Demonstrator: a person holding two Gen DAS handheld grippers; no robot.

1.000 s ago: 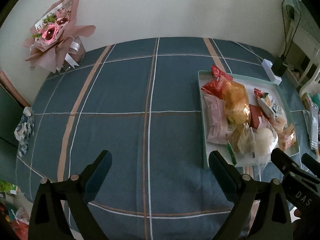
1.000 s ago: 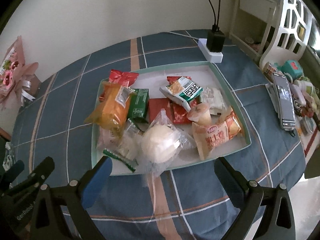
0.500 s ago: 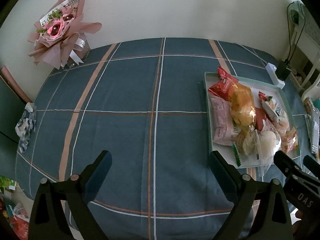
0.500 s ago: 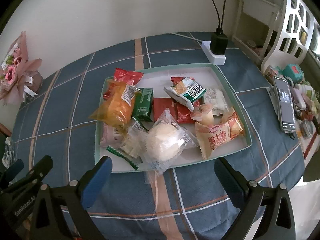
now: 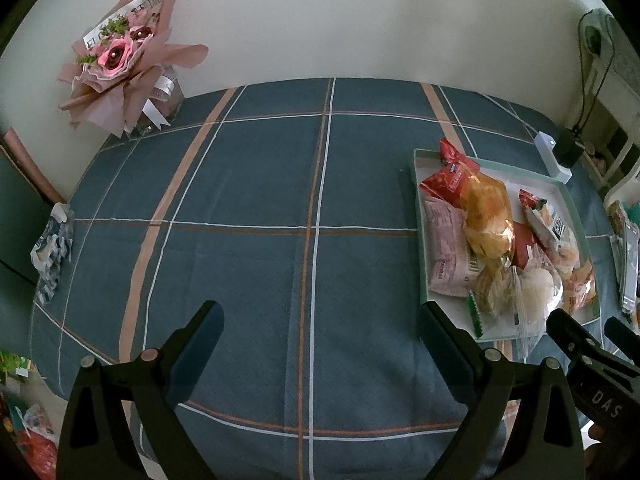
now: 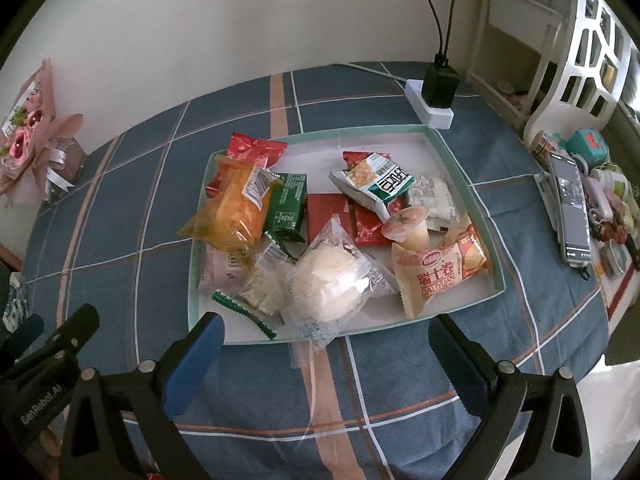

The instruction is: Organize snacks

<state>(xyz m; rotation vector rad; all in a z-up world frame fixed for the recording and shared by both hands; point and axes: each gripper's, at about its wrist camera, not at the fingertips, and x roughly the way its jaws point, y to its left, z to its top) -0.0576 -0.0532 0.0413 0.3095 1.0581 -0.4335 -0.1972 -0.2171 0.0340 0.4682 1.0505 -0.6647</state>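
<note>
We held both grippers above the plaid tablecloth (image 5: pixel 248 208), neither touching anything. The left gripper (image 5: pixel 320 328) had its jaws spread wide with only bare cloth between them; the right gripper (image 6: pixel 326 334) was likewise spread and empty, its fingers just short of the tray's near rim.

The tray (image 6: pixel 460 152) — pale green, shallow — lay on the cloth directly ahead of the right gripper and off to the right of the left one. Nearest us in it we noted a clear-wrapped white bun (image 6: pixel 332 280), its wrapper tail hanging over the near rim onto the cloth. Just left of it lay a small clear packet with a green edge (image 6: pixel 256 296); to its right, an orange swiss-roll packet (image 6: pixel 436 272) with a jelly cup (image 6: pixel 406 226) touching its top.

Farther back: a large orange bag (image 6: pixel 234 208) at the left, a green packet (image 6: pixel 288 200) beside it, flat red packets (image 6: pixel 324 216) in the middle, a green-and-white cracker bag (image 6: pixel 376 182) above them. A red packet (image 6: pixel 254 146) rested on the far left rim.

Beyond the tray stood a white power strip (image 6: pixel 430 110) carrying a black charger — near the wall. A pink bouquet (image 5: pixel 124 64) sat at the cloth's far left corner, a phone (image 6: pixel 570 208) off the right edge.
</note>
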